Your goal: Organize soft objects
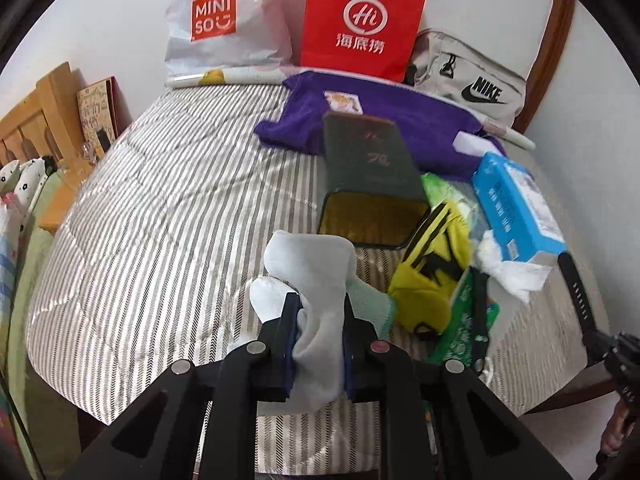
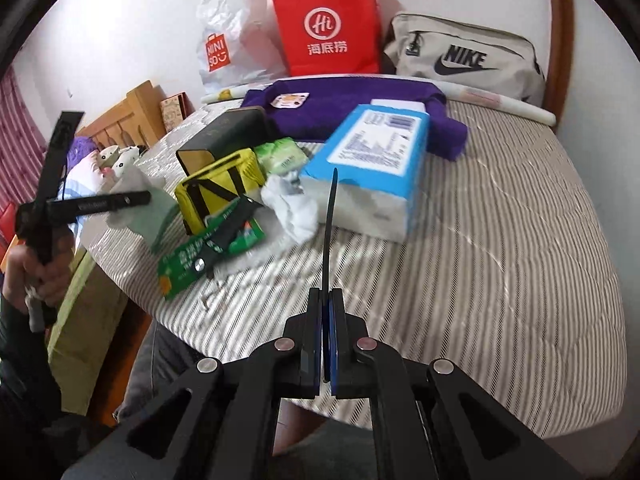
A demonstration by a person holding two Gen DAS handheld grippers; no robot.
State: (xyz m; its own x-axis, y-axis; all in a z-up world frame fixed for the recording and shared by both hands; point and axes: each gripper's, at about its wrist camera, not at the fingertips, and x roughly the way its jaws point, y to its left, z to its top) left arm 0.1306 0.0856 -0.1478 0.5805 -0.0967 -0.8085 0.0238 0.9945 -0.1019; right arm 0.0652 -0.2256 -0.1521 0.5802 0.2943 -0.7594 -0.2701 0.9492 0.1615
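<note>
My left gripper [image 1: 318,312] is shut on a white and pale green sock [image 1: 316,272] and holds it above the striped bed [image 1: 160,208]; the sock also shows at the left of the right wrist view [image 2: 140,204]. My right gripper [image 2: 327,300] is shut on a thin black strap [image 2: 330,216], which stands up from the jaws; the strap also shows in the left wrist view [image 1: 574,288]. A yellow and black pouch [image 1: 434,268] lies right of the sock. A purple cloth [image 1: 384,120] lies at the back. A crumpled white tissue [image 2: 294,204] lies beside a blue tissue pack [image 2: 372,164].
A dark green box [image 1: 368,176] lies on its side mid-bed. A green packet [image 2: 212,252], a pale green wipes pack [image 2: 280,154], a red paper bag [image 1: 360,20], a white Miniso bag [image 1: 216,20] and a grey Nike bag [image 1: 472,76] surround it. A wooden headboard [image 1: 36,120] stands left.
</note>
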